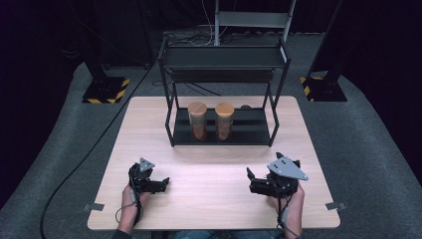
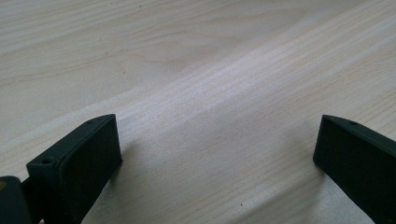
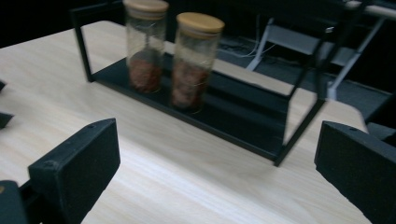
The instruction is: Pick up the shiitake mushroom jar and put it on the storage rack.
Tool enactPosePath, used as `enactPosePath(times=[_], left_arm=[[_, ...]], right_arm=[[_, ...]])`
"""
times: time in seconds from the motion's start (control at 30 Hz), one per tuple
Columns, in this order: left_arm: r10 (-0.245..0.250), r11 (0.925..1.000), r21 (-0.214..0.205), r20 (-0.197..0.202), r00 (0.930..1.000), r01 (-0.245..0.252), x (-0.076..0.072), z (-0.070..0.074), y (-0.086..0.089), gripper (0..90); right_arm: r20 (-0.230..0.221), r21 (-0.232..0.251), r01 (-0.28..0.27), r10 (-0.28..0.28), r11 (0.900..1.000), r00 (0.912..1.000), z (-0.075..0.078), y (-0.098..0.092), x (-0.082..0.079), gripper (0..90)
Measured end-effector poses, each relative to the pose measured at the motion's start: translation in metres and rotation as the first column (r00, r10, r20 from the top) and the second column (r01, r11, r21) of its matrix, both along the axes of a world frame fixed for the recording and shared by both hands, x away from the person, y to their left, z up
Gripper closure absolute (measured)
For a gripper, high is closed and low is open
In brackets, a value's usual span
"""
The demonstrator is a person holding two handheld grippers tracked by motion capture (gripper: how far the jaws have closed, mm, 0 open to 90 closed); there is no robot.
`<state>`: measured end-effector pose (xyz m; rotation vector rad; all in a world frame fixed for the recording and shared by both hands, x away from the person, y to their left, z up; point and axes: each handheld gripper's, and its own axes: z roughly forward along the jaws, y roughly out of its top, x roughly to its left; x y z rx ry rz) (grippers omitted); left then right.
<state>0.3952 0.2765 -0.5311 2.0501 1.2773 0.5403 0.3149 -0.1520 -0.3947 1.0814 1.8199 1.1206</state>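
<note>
While you hold both tools low over the near half of the pale wooden table (image 1: 209,164), neither one has anything in it. Your left gripper (image 1: 164,181) sits near the table's front left, its black jaws spread wide and pointing toward the middle; in the left gripper view (image 2: 217,144) bare wood grain lies between the two pads. Your right gripper (image 1: 250,174), with the grey three-cornered plate on top, sits near the front right, and its jaws are also spread apart, empty, angled toward the centre and the back of the table. In the right gripper view (image 3: 217,149) it looks across the wood at the two jars.

Those two tall clear glass jars stand upright, side by side, on the bottom shelf of the black metal two-tier rack (image 1: 259,132) at the far middle of the table. The left jar with a round wooden lid (image 1: 197,121) (image 3: 146,44) holds reddish-brown contents in its lower part; the right jar with a round wooden lid (image 1: 224,121) (image 3: 191,60) stands just beside it with similar brown contents. Whether the two touch is not clear. Both jars are well apart from your grippers, with open table between. A small dark round object (image 1: 246,106) rests behind the rack's bottom shelf to the right of the jars; it is too small to identify.
</note>
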Motion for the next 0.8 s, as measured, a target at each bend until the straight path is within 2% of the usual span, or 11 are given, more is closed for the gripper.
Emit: enactPosePath(times=[0.1, 0.27, 0.4, 0.57, 0.8], left_arm=[[0.0, 1.0, 0.0, 0.0, 1.0, 0.0, 0.0, 0.0, 0.0, 0.1], [0.0, 1.0, 0.0, 0.0, 1.0, 0.0, 0.0, 0.0, 0.0, 0.1], [0.0, 1.0, 0.0, 0.0, 1.0, 0.0, 0.0, 0.0, 0.0, 0.1], [0.001, 1.0, 0.0, 0.0, 1.0, -0.001, 0.0, 0.0, 0.0, 0.0], [0.001, 1.0, 0.0, 0.0, 1.0, -0.001, 0.0, 0.0, 0.0, 0.1]], right_arm=[[0.01, 0.001, 0.043, -0.043, 0.9991, 0.999, -0.002, -0.014, -0.005, 0.0], [-0.008, 0.013, 0.091, -0.091, 0.9958, 0.9958, -0.012, -0.034, -0.012, 0.0], [-0.029, 0.018, 0.118, -0.117, 0.9929, 0.9927, -0.022, -0.042, -0.014, 0.0], [-0.06, 0.032, 0.117, -0.115, 0.9926, 0.9915, -0.034, -0.046, -0.014, 0.0], [-0.072, 0.064, 0.104, -0.099, 0.9926, 0.9925, -0.055, -0.048, -0.02, 0.0]])
